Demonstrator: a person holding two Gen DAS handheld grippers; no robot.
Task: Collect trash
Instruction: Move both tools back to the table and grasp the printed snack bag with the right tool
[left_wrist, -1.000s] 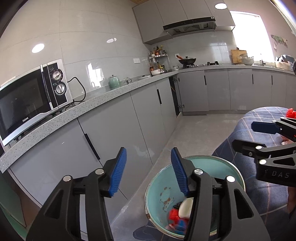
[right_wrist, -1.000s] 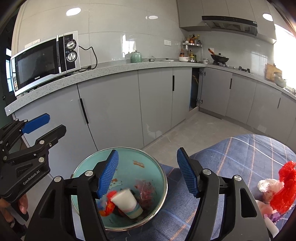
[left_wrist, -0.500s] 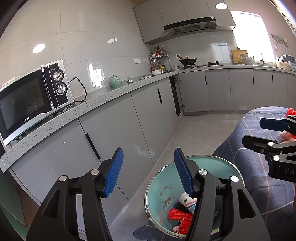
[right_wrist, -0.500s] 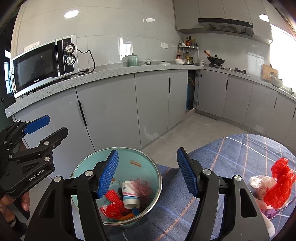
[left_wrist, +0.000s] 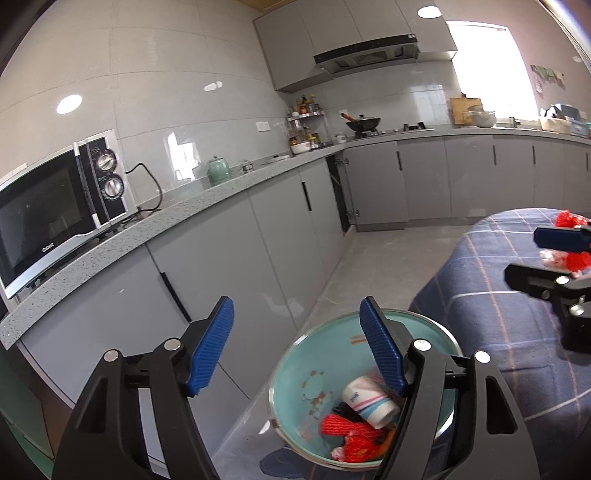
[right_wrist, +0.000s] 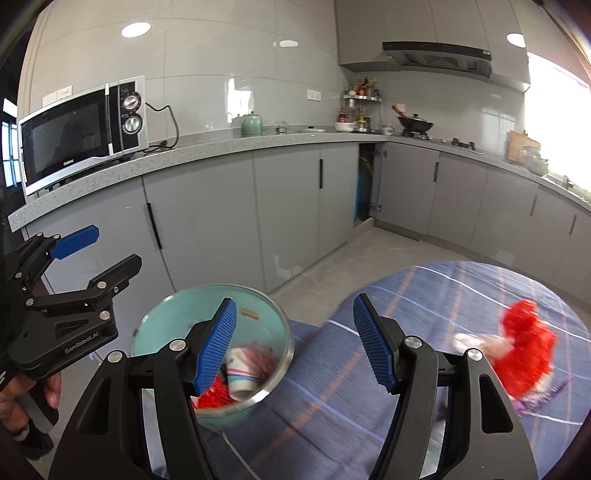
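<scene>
Left gripper (left_wrist: 295, 347) has just been opening, nothing between its jaws, above the bowl (right_wrist: 273, 317) at the worktop's left edge; right gripper (right_wrist: 293, 347), spread and empty, is facing the red trash (right_wrist: 524, 347) near the right edge, likely next.

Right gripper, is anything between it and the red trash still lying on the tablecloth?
Nothing visible. The right gripper is open and empty, and only bare blue checked tablecloth lies between it and the red trash pile.
</scene>
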